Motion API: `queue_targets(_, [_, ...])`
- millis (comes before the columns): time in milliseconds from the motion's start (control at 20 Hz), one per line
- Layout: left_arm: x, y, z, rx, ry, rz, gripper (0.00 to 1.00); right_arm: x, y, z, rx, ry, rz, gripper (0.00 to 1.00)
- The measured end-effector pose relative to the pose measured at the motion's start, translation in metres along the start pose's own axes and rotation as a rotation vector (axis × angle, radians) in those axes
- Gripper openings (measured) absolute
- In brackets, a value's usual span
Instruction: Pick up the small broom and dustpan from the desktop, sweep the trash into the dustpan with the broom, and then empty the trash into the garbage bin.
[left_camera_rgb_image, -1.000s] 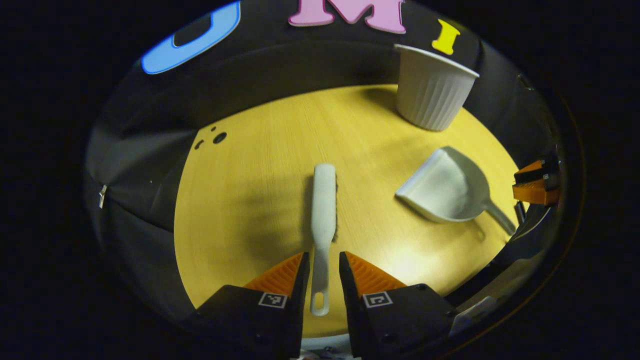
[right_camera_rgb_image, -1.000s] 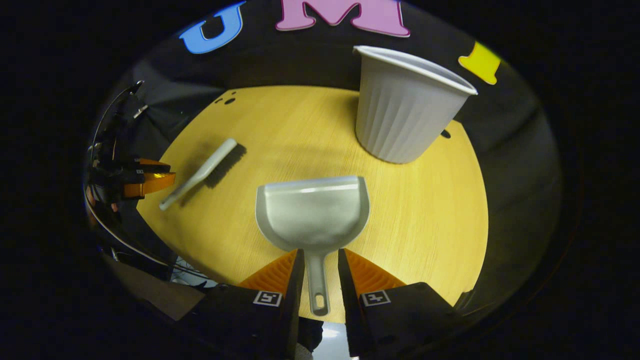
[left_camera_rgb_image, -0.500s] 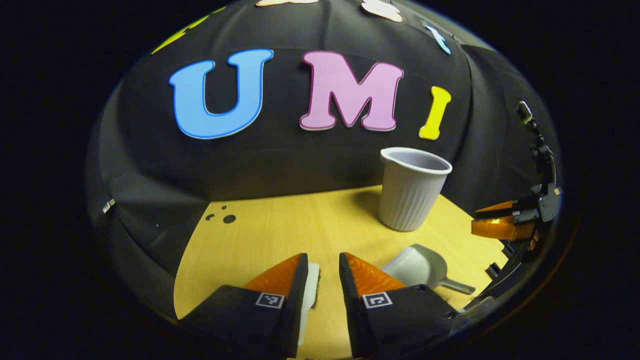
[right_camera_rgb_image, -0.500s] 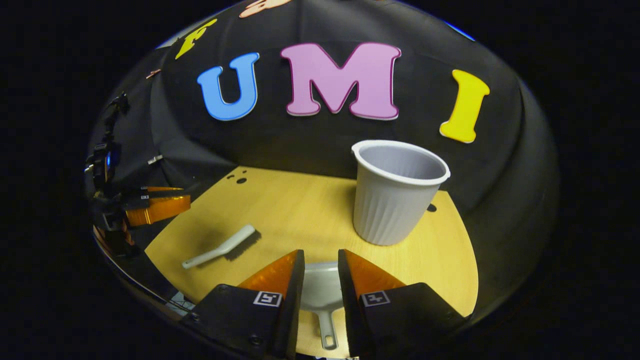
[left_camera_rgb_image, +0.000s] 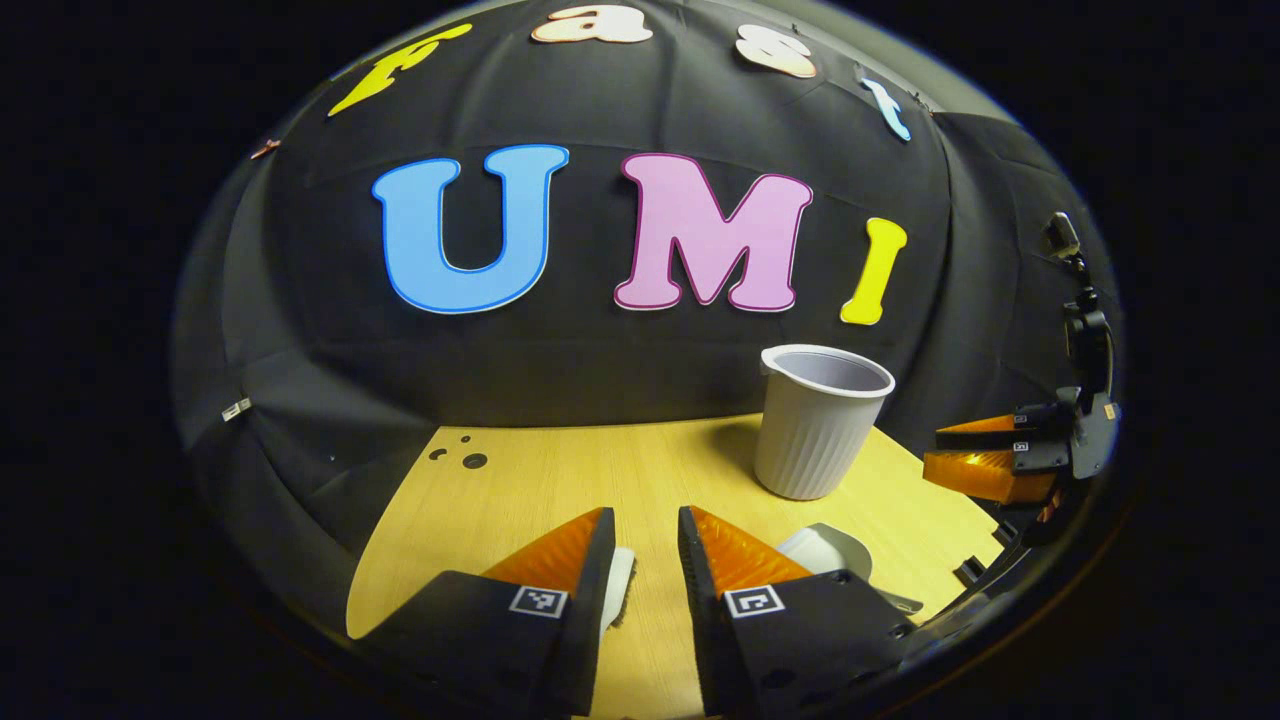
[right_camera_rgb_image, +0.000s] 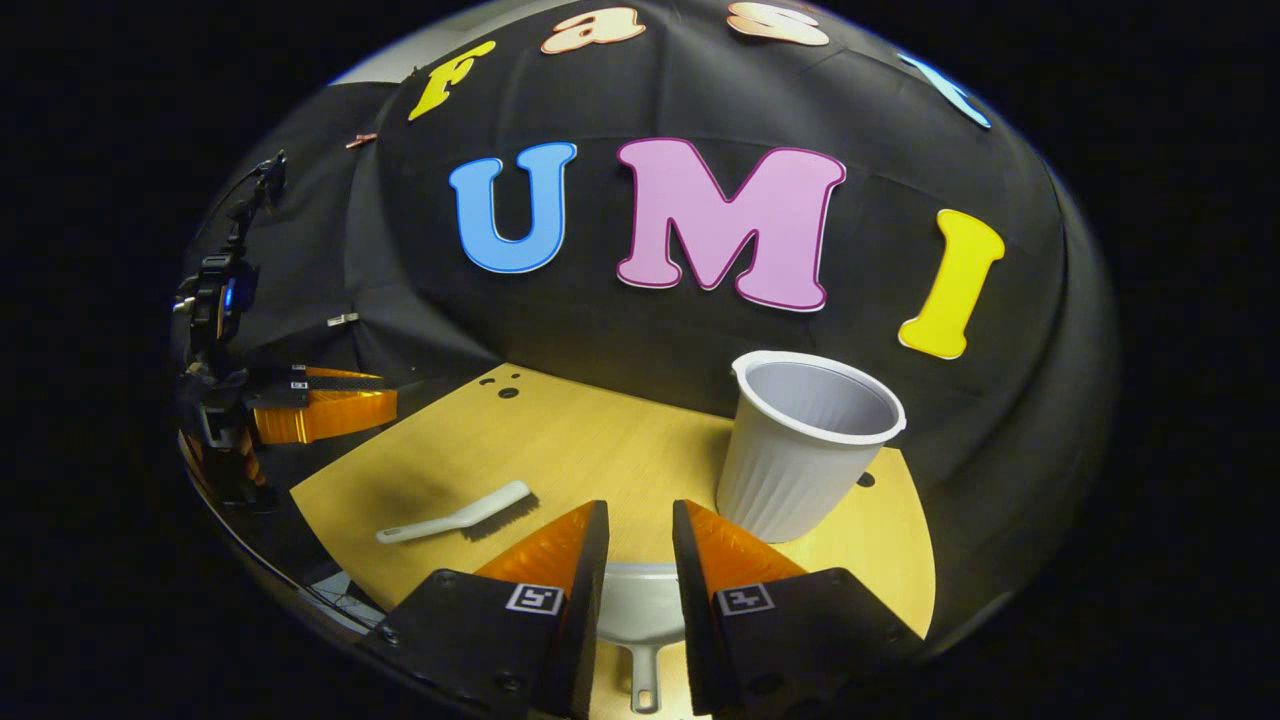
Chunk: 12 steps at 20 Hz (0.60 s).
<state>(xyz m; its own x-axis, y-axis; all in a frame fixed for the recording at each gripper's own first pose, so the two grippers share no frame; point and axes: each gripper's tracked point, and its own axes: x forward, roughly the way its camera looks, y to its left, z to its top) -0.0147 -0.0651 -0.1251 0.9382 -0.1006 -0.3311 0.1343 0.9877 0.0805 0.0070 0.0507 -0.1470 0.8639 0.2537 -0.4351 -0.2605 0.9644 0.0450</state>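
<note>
Since 1 second ago we have tipped both cameras up off the desktop (right_camera_rgb_image: 560, 430). Our left gripper (left_camera_rgb_image: 645, 545) hangs open above the small broom (left_camera_rgb_image: 617, 590), whose long axis runs back between the jaws. Our right gripper (right_camera_rgb_image: 638, 540) is open likewise over the dustpan (right_camera_rgb_image: 640, 610), handle toward us. Each must drop straight down. The garbage bin (right_camera_rgb_image: 800, 460) stands behind.

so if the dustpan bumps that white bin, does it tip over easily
Probably. The ribbed bin looks thin-walled and empty, so likely light. It narrows toward its base and stands tall, so a knock near its rim might tip or slide it across the smooth desktop.
</note>
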Motion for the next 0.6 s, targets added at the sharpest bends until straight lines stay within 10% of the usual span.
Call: queue_targets(600, [-0.013, 0.011, -0.013, -0.008, 0.021, 0.037, 0.43, 0.028, 0.006, -0.014, 0.034, 0.021, 0.001, 0.38])
